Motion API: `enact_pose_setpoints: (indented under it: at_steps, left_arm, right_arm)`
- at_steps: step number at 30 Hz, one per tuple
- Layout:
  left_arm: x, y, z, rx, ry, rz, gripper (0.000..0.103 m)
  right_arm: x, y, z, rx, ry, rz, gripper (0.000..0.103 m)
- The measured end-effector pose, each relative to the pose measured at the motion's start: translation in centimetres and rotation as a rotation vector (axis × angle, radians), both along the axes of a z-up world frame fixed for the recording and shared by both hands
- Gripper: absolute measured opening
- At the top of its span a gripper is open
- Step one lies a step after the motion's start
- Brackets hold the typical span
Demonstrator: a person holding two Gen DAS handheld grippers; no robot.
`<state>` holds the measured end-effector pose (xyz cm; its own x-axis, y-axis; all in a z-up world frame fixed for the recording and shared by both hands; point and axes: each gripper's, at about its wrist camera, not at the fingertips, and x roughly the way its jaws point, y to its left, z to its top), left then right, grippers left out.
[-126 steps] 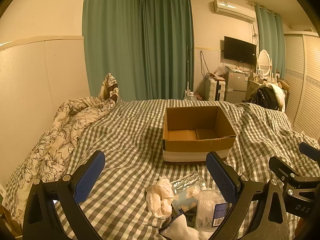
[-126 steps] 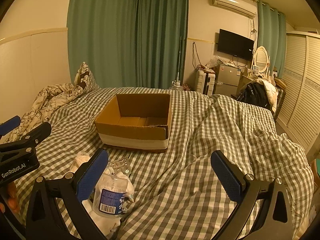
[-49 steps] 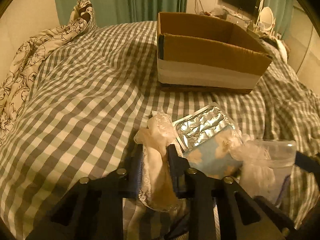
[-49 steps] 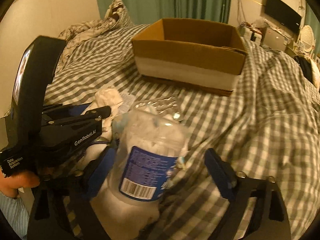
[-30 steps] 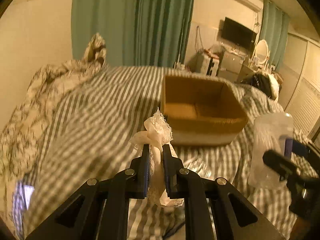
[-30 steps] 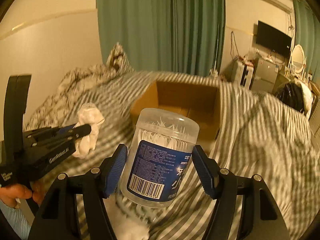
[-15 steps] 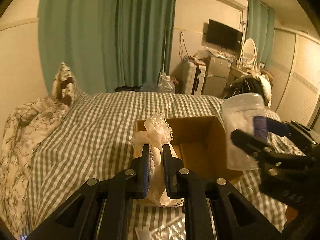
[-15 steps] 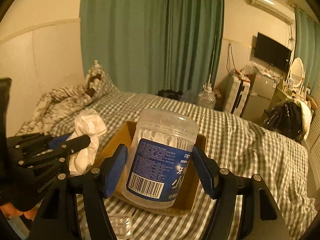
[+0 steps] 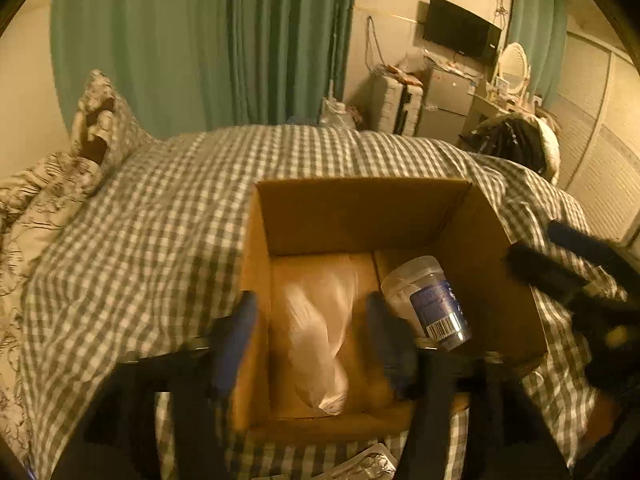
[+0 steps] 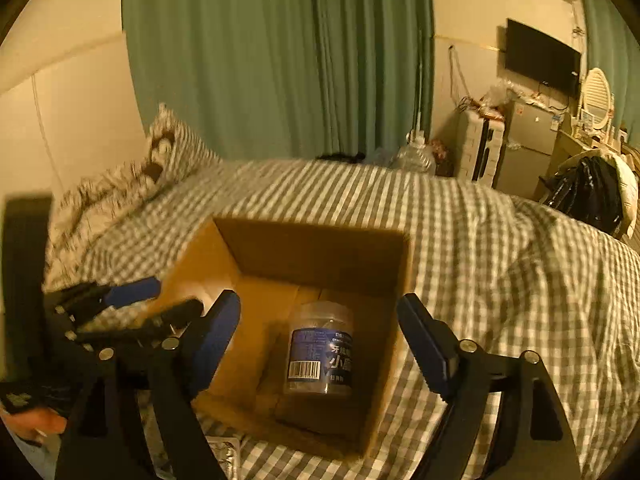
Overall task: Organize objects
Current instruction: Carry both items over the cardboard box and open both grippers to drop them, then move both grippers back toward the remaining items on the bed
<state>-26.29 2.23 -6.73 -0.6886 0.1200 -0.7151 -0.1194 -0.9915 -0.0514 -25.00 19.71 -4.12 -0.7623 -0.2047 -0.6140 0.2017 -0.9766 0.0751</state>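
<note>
An open cardboard box (image 9: pixel 352 208) sits on the checked bed; it also shows in the right wrist view (image 10: pixel 316 248). Inside it lie a white lace cloth (image 9: pixel 320 344), blurred, and a clear jar with a blue label (image 9: pixel 430 304), which appears lying in the right wrist view (image 10: pixel 320 350). My left gripper (image 9: pixel 316 340) is open and empty above the box's near edge, over the cloth. My right gripper (image 10: pixel 320 336) is open and empty above the box, over the jar. The right gripper shows at the left wrist view's right edge (image 9: pixel 568 264).
A foil blister pack (image 9: pixel 360 466) lies on the bed in front of the box. A floral duvet and pillow (image 9: pixel 80 140) lie at the left. Green curtains, a fridge, a television and a wardrobe stand beyond the bed.
Both grippers moved over the box and opened. The lace cloth left the left gripper and the jar left the right gripper; both are now inside the box.
</note>
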Motion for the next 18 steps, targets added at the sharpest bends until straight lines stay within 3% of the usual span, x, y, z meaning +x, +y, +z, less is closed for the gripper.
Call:
enact_pose_setpoints:
  at_steps: [4,6,10,14,18]
  left_arm:
    - [1.8,0.0,2.0,-0.031,0.026,0.014,0.071]
    - [3.1,-0.2,3.3,-0.052,0.053,0.017,0.081]
    - [6.6,-0.7,6.0,-0.091,0.118,0.025,0.088]
    - [10.2,-0.6,7.9,-0.113,0.143,0.008,0.088]
    - [14.2,-0.4,9.5,-0.134,0.18,0.009,0.098]
  right_arm:
    - [2.1,0.7,3.3,-0.032,0.04,-0.01,0.085]
    - [3.7,0.7,5.1,-0.036,0.065,0.004,0.086]
    - [8.0,0.4,8.9,0.012,0.129,0.034,0.09]
    - [12.0,0.2,11.2,0.037,0.168,0.06,0.093]
    - [16.2,-0.2,12.5,0.053,0.192,0.08,0.095]
